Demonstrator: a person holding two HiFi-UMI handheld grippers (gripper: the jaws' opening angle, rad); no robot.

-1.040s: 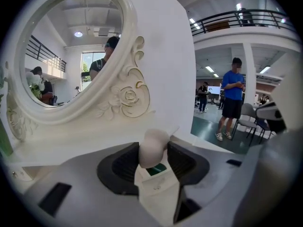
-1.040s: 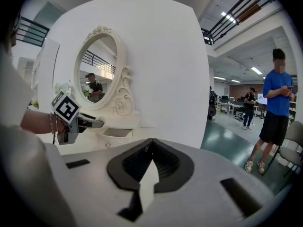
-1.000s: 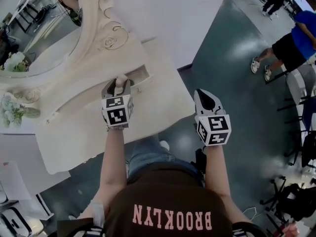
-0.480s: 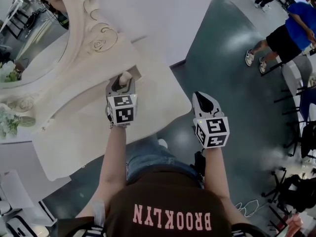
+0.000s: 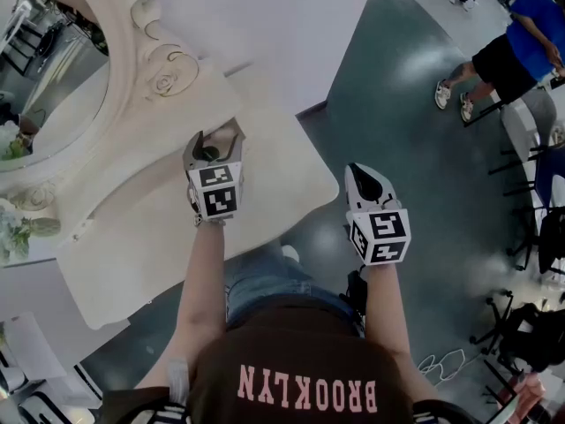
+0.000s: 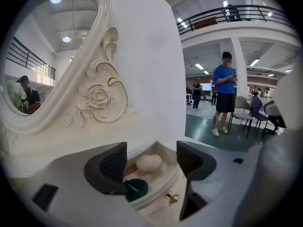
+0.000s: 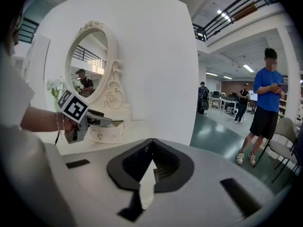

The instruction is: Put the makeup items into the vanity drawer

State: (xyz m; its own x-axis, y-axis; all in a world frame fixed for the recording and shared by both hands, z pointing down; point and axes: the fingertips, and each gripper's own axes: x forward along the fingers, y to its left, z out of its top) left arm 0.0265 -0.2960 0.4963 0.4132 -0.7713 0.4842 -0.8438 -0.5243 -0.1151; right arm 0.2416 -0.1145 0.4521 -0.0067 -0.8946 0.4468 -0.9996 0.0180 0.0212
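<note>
1. Left gripper [image 6: 151,159] has just let go. A second ago its jaws were clamped on the egg-shaped sponge [image 6: 149,162] right over the drawer [image 6: 158,193]. They've just swung open and now stand wide apart, pads touching nothing.
2. That sponge now lies inside the open drawer, toward the back. In the left gripper view it shows between the two spread jaws but clear of both.
3. Just in front of the sponge in the same drawer there's a dark green round thing [image 6: 136,189]. Something reddish [image 6: 130,171] is tucked at the left, half hidden by the jaw, so I can't say what it is.
4. It's a small drawer, pulled out of the vanity [image 5: 159,237] below the carved mirror frame [image 6: 97,96], with a little gold knob [image 6: 171,198] on its front.
5. Right gripper [image 5: 367,177] hasn't really budged. Its jaws are pressed together with nothing in them. It hangs off the vanity's right edge over the dark floor [image 5: 424,148], well apart from the left one.
6. Background: a person in a blue shirt [image 6: 225,86] standing out on the floor.
</note>
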